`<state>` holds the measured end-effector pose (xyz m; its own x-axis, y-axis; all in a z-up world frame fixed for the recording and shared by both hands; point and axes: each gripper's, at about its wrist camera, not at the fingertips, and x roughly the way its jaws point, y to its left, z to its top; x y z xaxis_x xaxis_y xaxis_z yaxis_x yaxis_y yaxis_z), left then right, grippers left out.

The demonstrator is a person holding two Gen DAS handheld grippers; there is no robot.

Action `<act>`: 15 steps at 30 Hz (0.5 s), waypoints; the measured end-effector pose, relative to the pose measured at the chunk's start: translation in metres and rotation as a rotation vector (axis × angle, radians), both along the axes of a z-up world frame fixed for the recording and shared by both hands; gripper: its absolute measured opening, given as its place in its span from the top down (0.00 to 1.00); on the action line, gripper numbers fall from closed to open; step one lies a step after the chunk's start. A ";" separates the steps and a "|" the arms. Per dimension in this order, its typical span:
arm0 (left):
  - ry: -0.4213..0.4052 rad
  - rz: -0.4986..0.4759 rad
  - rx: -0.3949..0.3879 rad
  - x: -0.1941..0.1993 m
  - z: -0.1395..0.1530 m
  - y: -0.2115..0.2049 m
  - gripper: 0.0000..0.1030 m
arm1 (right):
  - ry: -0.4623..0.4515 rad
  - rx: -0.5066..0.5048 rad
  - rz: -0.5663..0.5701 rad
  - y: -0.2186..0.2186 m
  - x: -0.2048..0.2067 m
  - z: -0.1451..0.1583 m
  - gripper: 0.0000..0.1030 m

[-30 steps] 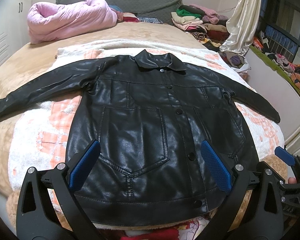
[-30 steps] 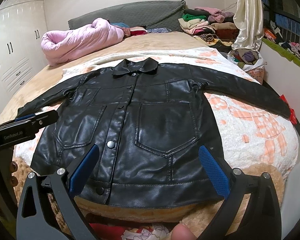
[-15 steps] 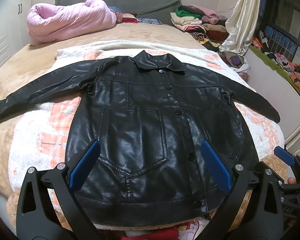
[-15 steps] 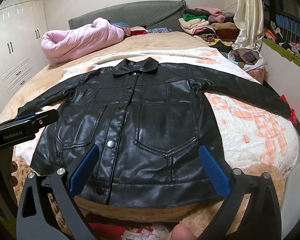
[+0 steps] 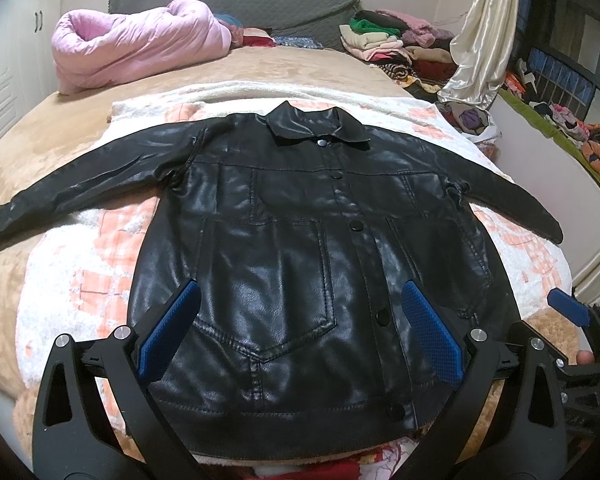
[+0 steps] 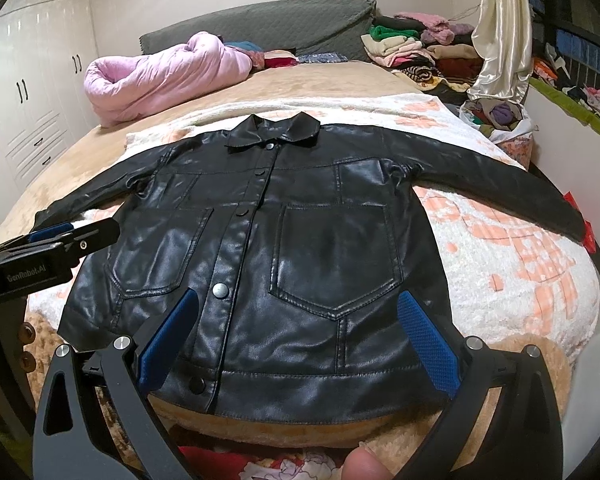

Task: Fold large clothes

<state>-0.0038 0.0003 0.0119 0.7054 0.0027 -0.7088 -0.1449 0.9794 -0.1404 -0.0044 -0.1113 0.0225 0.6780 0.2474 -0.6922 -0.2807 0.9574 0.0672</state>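
Nearest the left wrist camera, the left gripper (image 5: 300, 330) holds its fingers (image 5: 168, 334) wide apart with nothing between them, poised above the lower hem region of the black leather jacket (image 5: 284, 248). The right gripper (image 6: 298, 332) is in the same condition: blue-padded fingers (image 6: 428, 344) spread, empty, above the jacket's hem on the other side of the button placket. A fingertip of the person (image 6: 362, 464) shows at the bottom edge of the right wrist view.

The jacket lies flat, front side up and buttoned, on a white and orange patterned blanket (image 5: 80, 280). Both sleeves extend outward to the sides; the left sleeve cuff (image 5: 4, 228) reaches past the blanket onto the tan bed (image 5: 40, 140). The collar (image 5: 316, 126) points toward the far end of the bed. Two large patch pockets face upward.

Beyond the jacket, a rolled pink quilt (image 5: 136, 44) rests near the grey headboard (image 5: 260, 4). A pile of folded clothes (image 5: 396, 48) sits at the far right corner, beside a cream curtain (image 5: 484, 40). White wardrobe doors (image 6: 32, 92) stand to the left.
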 end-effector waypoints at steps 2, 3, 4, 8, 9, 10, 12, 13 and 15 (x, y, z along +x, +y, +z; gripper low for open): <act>0.005 0.000 0.003 0.004 -0.002 -0.002 0.09 | 0.002 -0.002 0.004 0.000 0.005 0.000 0.04; 0.008 -0.001 0.006 0.006 -0.002 -0.001 0.09 | 0.003 -0.002 0.005 0.001 0.007 -0.001 0.04; 0.009 0.000 0.009 0.009 -0.004 -0.003 0.09 | 0.002 -0.002 0.009 0.002 0.010 -0.001 0.04; 0.009 0.004 0.007 0.021 -0.006 -0.002 0.09 | 0.003 0.009 0.014 0.002 0.023 0.002 0.04; 0.009 0.005 0.008 0.025 -0.006 -0.002 0.09 | 0.003 0.012 0.009 0.001 0.027 0.003 0.04; 0.011 0.006 0.011 0.028 -0.007 -0.001 0.09 | 0.000 0.013 0.007 0.002 0.031 0.003 0.04; 0.011 0.008 0.014 0.036 -0.007 0.000 0.09 | -0.001 0.017 0.008 0.002 0.041 0.005 0.04; 0.011 0.009 0.015 0.040 -0.008 0.001 0.09 | -0.004 0.017 0.007 0.002 0.045 0.006 0.04; 0.010 0.009 0.017 0.046 -0.008 0.002 0.09 | -0.008 0.020 0.009 0.003 0.054 0.007 0.04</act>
<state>0.0425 0.0020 0.0036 0.6979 0.0216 -0.7158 -0.1552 0.9804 -0.1217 0.0498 -0.1088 0.0295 0.6812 0.2671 -0.6816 -0.2895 0.9535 0.0843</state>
